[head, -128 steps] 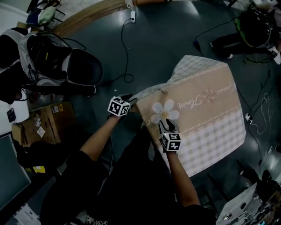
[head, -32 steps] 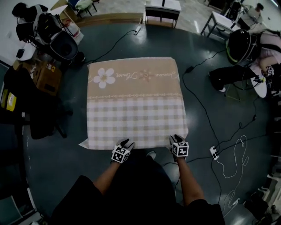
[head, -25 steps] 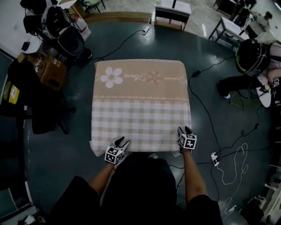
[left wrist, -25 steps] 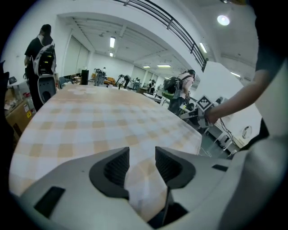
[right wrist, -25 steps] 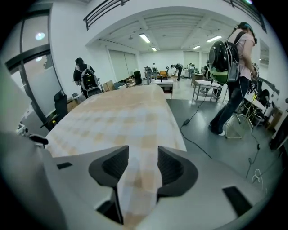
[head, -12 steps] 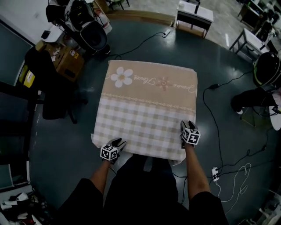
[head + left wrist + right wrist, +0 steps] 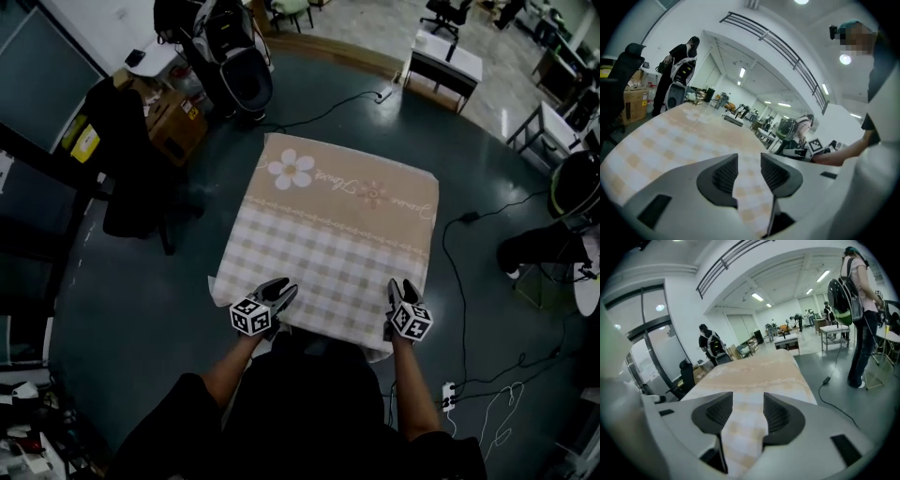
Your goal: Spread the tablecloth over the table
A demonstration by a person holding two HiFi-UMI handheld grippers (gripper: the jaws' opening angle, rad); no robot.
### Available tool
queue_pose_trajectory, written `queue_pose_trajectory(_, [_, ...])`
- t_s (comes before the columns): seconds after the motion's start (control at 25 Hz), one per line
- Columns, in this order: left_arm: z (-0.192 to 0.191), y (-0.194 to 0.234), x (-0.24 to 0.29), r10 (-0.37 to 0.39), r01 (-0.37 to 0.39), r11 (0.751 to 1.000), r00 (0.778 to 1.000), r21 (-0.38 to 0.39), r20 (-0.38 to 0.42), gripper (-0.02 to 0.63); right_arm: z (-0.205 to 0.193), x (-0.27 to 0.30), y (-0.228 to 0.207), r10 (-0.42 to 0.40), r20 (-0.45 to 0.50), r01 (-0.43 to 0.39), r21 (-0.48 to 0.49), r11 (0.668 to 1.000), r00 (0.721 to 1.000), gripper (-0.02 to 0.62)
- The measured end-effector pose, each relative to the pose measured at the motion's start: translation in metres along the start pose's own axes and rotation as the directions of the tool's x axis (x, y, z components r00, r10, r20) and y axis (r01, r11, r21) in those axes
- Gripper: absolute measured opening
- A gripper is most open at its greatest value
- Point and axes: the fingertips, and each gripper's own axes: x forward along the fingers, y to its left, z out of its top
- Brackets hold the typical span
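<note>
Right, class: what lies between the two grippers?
Only bare checked tablecloth, as the head view shows, between the left gripper and the right gripper, whose empty jaws have just been opening.

Cursive lettering (image 7: 330,179) on the tablecloth (image 7: 328,253) is too small to read

- Over the bench, mid-floor: tablecloth (image 7: 337,234), flat, top fully covered.
- Above near edge of tablecloth: left tongs (image 7: 279,291) toward near-left corner, right tongs (image 7: 403,287) toward near-right corner, well apart from each other.
- Left of bench: chair (image 7: 131,159); just behind it, cardboard box (image 7: 178,127).
- Behind bench, to the far right: small desk (image 7: 448,61).
- On floor right of bench: cable (image 7: 467,218); nearer, just right of the right forearm: power strip (image 7: 448,396).
</note>
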Motion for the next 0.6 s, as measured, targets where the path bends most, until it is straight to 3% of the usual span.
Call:
queue_pose_trajectory(0.16, [0.049,-0.036,-0.021,-0.056,0.049,0.996,0.993,0.073,0.1,0.113,0.026,-0.051,0.104,0.07,0.104,-0.061,-0.088,0.994,0.992,0.191])
queue_pose_trajectory(0.28, [0.093,-0.056,-0.029,-0.076,0.058,0.993,0.982,0.107,0.17,0.072,0.061,-0.075,0.159,0.081,0.156,-0.057,-0.149,0.987,0.984,0.155])
queue_pose_trajectory(0.4, [0.133,-0.076,-0.037,-0.078,0.051,0.99,0.974,0.129,0.213,0.031,0.096,-0.099,0.204,0.101,0.208,-0.057,-0.211,0.976,0.973,0.07])
queue_pose_trajectory(0.48, [0.158,-0.097,-0.039,-0.1,0.059,0.982,0.969,0.179,0.225,0.026,0.122,-0.118,0.231,0.136,0.271,-0.066,-0.252,0.965,0.953,0.028])
queue_pose_trajectory(0.6, [0.196,-0.132,-0.046,-0.167,0.089,0.955,0.949,0.283,0.266,0.023,0.153,-0.138,0.262,0.15,0.375,-0.025,-0.317,0.948,0.915,0.018])
